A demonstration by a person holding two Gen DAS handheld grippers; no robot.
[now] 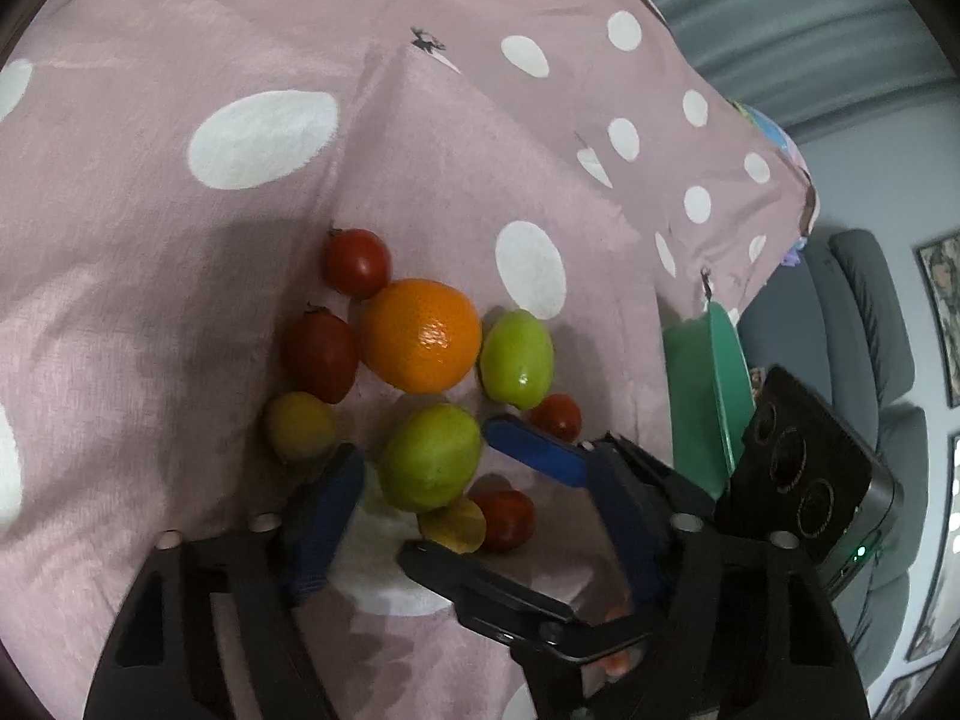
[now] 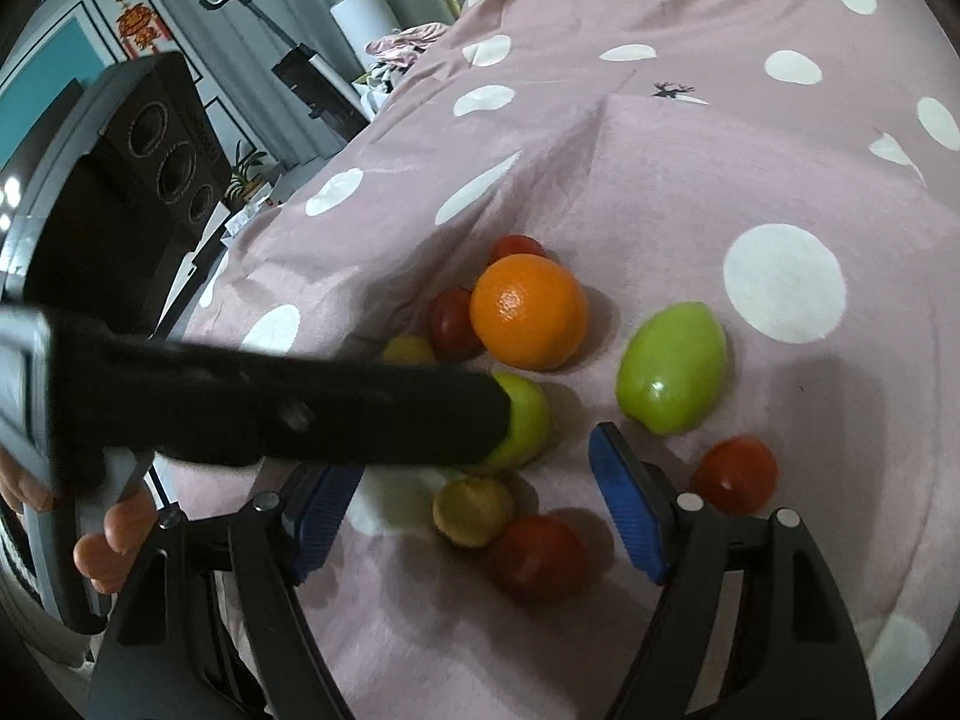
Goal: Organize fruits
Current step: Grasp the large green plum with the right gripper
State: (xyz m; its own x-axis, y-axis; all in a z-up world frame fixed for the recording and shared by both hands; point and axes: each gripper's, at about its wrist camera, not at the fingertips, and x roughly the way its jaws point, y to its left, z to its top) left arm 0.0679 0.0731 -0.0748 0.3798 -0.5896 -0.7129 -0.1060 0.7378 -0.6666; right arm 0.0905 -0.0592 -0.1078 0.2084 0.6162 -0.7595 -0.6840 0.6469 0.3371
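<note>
Low in the middle of both views, fruits lie bunched on a pink spotted cloth (image 1: 180,300). The left tongs (image 1: 468,480) stand apart, with a green lemon (image 1: 429,456) between them, not squeezed. The right tongs (image 2: 474,468) stand apart too, around a small yellow fruit (image 2: 474,510) and a red tomato (image 2: 537,558). An orange (image 1: 420,336) sits just above the lemon.

A green lime (image 1: 429,459) sits between the left hand-held gripper's (image 1: 423,468) blue pads, orange (image 1: 421,335) just beyond.
</note>
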